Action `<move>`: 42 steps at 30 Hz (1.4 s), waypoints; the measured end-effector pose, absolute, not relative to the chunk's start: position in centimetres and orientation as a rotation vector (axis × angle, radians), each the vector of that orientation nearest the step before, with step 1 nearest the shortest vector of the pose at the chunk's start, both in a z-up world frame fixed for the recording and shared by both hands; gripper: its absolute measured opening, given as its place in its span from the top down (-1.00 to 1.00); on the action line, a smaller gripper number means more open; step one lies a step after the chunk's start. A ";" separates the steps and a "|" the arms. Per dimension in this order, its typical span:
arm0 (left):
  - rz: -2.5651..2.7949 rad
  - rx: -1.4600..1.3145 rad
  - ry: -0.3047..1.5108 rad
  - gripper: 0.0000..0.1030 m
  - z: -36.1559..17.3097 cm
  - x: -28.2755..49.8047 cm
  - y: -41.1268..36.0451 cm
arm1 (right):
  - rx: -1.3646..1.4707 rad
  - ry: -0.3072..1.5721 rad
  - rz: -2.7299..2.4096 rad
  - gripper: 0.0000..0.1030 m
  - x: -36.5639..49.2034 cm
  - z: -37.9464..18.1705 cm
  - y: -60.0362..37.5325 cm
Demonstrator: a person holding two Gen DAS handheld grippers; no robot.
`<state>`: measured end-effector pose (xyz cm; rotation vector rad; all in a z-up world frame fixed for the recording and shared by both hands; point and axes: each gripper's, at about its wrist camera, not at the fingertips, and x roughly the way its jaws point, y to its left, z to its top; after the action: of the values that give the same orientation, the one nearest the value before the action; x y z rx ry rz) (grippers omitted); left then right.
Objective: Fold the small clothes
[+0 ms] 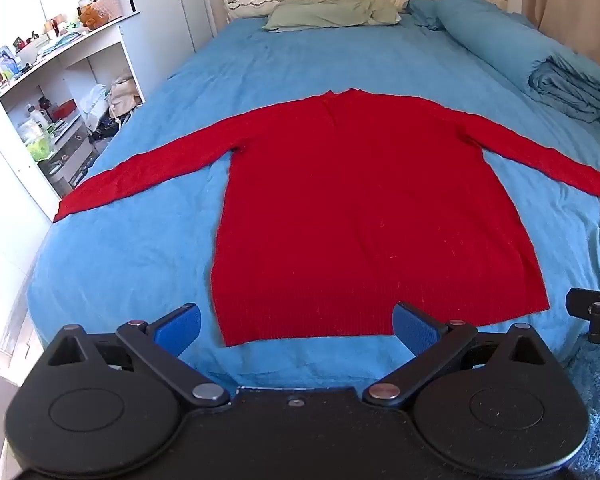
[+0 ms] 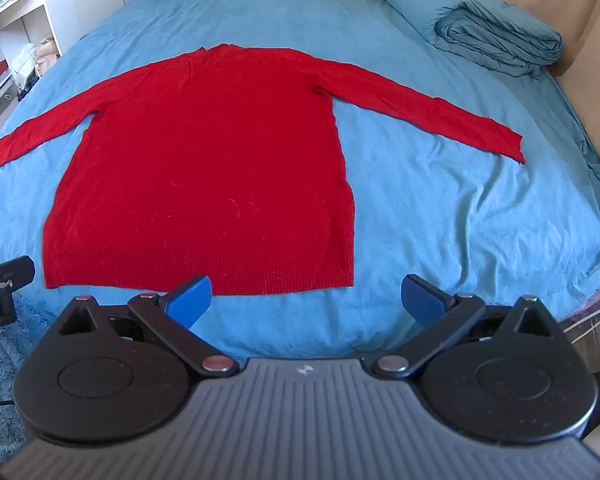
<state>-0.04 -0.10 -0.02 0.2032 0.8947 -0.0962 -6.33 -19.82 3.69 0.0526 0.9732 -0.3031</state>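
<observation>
A red long-sleeved sweater [image 1: 364,208] [image 2: 204,168] lies flat on the blue bed sheet [image 1: 140,248] [image 2: 440,200], both sleeves spread out to the sides, hem nearest me. My left gripper [image 1: 296,326] hovers above the foot of the bed near the hem's left half, open, with nothing between its blue pads. Over the hem's right corner hangs my right gripper [image 2: 306,300], also open and empty. Part of the right gripper [image 1: 598,316] shows at the right edge of the left wrist view, and part of the left gripper [image 2: 2,292] at the left edge of the right wrist view.
A folded blue duvet [image 1: 540,60] [image 2: 496,36] lies along the bed's right side. A green pillow [image 1: 328,14] rests at the headboard. White shelves [image 1: 56,92] crowded with small items stand left of the bed. A blue shaggy rug [image 2: 4,360] covers the floor below.
</observation>
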 end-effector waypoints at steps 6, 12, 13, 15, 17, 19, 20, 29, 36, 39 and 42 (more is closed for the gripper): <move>-0.082 0.196 0.891 -1.00 0.6 -0.3 -0.8 | 0.055 0.979 -0.302 -1.00 -6.2 3.9 -19.7; -0.091 0.162 0.897 -1.00 0.6 0.2 0.0 | 0.056 0.982 -0.302 -1.00 -6.2 4.0 -19.6; -0.089 0.163 0.898 -1.00 0.7 0.2 -0.1 | 0.057 0.983 -0.301 -1.00 -6.1 4.0 -19.6; -0.086 0.166 0.898 -1.00 0.8 0.3 -0.3 | 0.055 0.985 -0.300 -1.00 -6.1 4.0 -19.5; -0.087 0.164 0.897 -1.00 0.9 0.3 -0.3 | 0.055 0.984 -0.299 -1.00 -6.6 3.2 -19.7; -0.088 0.159 0.893 -1.00 0.6 0.1 0.1 | 0.053 0.984 -0.300 -1.00 -6.7 3.2 -19.6; -0.089 0.158 0.892 -1.00 0.6 0.2 0.2 | 0.056 0.986 -0.305 -1.00 -6.4 3.0 -20.0; -0.093 0.148 0.881 -1.00 0.5 -0.2 0.6 | 0.061 0.992 -0.310 -1.00 -6.2 3.4 -19.7; -0.094 0.144 0.882 -1.00 0.5 -0.2 0.7 | 0.063 0.994 -0.309 -1.00 -6.2 3.4 -19.7; -0.093 0.145 0.883 -1.00 0.5 -0.2 0.7 | 0.062 0.994 -0.309 -1.00 -6.2 3.4 -19.7; -0.093 0.148 0.885 -1.00 0.5 -0.2 0.5 | 0.063 0.995 -0.310 -1.00 -6.2 3.4 -19.7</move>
<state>-0.16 0.54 0.54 0.1476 0.8845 -0.0927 -6.19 -19.69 3.36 0.0629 0.9948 -0.3099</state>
